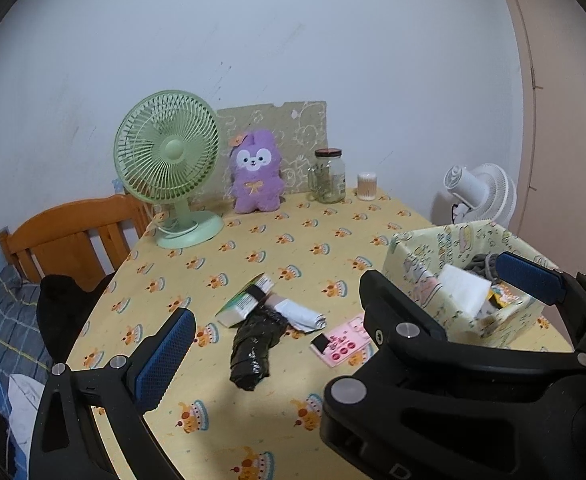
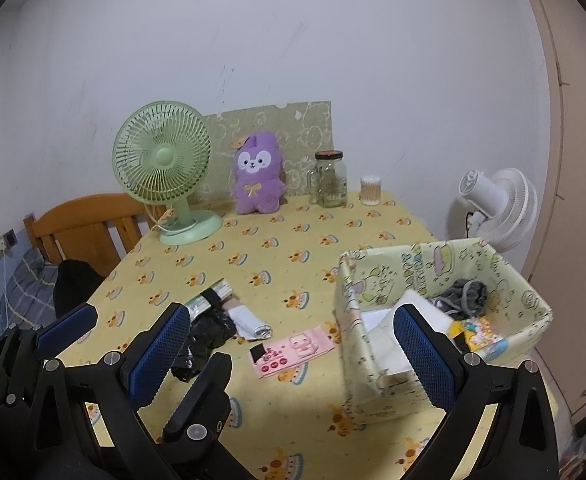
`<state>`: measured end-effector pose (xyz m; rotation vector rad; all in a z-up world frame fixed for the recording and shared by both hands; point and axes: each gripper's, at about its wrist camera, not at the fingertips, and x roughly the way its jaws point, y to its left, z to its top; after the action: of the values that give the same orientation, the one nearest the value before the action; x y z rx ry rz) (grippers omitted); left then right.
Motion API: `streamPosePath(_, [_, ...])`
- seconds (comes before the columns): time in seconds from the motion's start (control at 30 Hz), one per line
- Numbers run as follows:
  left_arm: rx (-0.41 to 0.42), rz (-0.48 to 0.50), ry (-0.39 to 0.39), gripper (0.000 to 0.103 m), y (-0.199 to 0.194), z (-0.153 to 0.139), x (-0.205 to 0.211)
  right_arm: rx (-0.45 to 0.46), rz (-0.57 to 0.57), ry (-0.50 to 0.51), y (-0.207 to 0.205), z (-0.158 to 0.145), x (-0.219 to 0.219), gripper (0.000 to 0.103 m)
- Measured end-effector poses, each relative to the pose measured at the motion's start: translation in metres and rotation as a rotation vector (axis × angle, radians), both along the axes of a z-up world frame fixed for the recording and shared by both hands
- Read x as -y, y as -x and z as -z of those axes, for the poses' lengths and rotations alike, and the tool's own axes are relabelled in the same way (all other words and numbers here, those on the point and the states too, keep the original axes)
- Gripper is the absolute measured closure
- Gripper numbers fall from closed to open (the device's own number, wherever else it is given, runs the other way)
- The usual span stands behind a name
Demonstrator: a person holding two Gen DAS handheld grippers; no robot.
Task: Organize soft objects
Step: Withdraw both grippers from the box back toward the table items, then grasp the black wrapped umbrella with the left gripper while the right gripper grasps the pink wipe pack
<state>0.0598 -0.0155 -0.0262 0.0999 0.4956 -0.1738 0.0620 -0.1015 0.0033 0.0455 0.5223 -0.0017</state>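
Observation:
A black crumpled plastic bag lies mid-table next to a white rolled cloth, a green-white packet and a pink card. The same things show in the right wrist view: bag, cloth, card. A patterned fabric box at the right holds white and grey soft items. A purple plush toy sits at the back. My left gripper is open and empty above the table. My right gripper is open and empty, with the left gripper beside it.
A green desk fan stands at the back left, a glass jar and a swab pot at the back. A white fan stands beyond the table's right edge. A wooden chair and a bed are on the left.

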Motion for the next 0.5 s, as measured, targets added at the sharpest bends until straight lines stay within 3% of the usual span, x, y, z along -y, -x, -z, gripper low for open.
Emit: streamPosePath(0.5, [-0.063,-0.023,0.003,0.001,-0.02,0.028,-0.024,-0.079,-0.037,-0.007,-0.025,0.032,-0.025,0.001])
